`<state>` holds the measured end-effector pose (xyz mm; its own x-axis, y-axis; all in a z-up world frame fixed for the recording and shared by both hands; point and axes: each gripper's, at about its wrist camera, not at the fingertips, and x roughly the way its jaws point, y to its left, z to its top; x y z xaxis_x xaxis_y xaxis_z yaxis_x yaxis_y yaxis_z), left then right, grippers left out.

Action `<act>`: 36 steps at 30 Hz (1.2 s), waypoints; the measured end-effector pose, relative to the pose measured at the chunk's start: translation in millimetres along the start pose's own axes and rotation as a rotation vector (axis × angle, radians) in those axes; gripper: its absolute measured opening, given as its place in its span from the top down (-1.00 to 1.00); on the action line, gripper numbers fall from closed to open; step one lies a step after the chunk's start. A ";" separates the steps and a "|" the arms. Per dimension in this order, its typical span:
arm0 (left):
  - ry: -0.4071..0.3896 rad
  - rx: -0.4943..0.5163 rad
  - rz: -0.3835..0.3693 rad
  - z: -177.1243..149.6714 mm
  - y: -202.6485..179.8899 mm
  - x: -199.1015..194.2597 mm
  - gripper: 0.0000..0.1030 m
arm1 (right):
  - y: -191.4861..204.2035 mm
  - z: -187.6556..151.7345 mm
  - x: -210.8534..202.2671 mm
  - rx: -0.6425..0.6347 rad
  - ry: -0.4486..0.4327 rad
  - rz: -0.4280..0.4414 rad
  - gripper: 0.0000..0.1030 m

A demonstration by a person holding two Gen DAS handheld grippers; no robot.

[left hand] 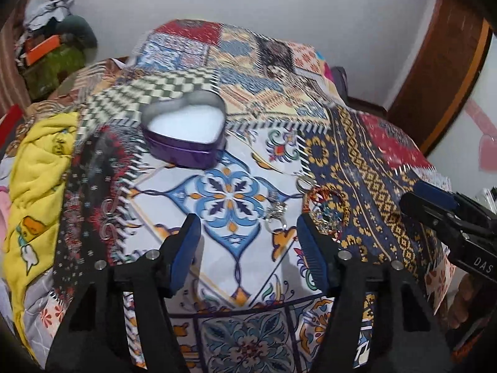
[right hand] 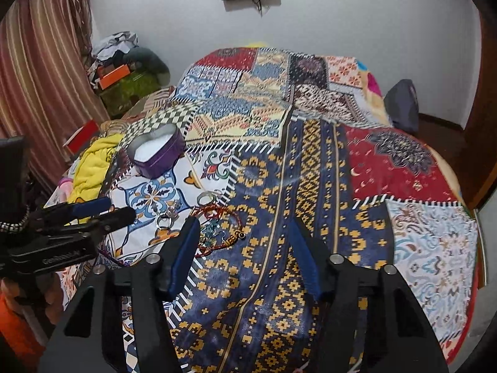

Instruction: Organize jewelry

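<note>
Nearest me, my left tongs hang released over the bed, nothing between the pads; my right tongs are likewise parted and empty. Both point down at the jewelry, I judge so either can pick. At two o'clock from the left tongs lies the heap: two silver rings, a red bracelet, a pale bangle, though blur may hide more. Farther off, at eleven o'clock, one purple heart-shaped tin sits lidless, presumably to receive the pieces.
</note>
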<state>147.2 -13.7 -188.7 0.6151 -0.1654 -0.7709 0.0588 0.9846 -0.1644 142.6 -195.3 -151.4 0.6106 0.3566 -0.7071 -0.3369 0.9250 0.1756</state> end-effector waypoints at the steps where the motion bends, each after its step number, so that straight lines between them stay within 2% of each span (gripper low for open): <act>1: 0.006 0.008 -0.012 0.0 -2.1 3.6 -0.22 | -0.2 0.2 2.4 -0.003 0.005 0.002 -0.03; 6: 0.063 0.016 -0.063 2.0 -8.7 22.3 0.18 | 2.2 1.1 8.7 -0.019 0.022 0.016 -0.02; 9: 0.080 0.018 -0.073 2.0 -9.3 30.0 0.34 | 3.1 1.6 10.6 -0.026 0.027 0.022 -0.01; 13: 0.093 0.017 -0.102 2.6 -9.1 34.1 0.41 | 2.1 1.8 13.9 -0.027 0.033 0.023 -0.01; 20: 0.107 0.057 -0.084 1.9 -16.9 48.3 0.42 | 1.8 1.4 17.3 -0.018 0.041 0.027 -0.01; 27: 0.104 0.052 -0.074 0.3 -11.6 50.4 0.90 | 6.5 6.7 15.2 -0.023 0.036 0.038 -0.02; 36: 0.107 0.043 -0.122 -15.1 10.8 25.4 0.92 | 30.8 17.4 27.8 -0.059 0.052 0.098 -0.01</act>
<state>151.6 -8.2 -219.4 0.5145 -0.2865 -0.8082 0.1632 0.9580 -0.2357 161.6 -154.6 -153.8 0.5355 0.4361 -0.7232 -0.4357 0.8763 0.2057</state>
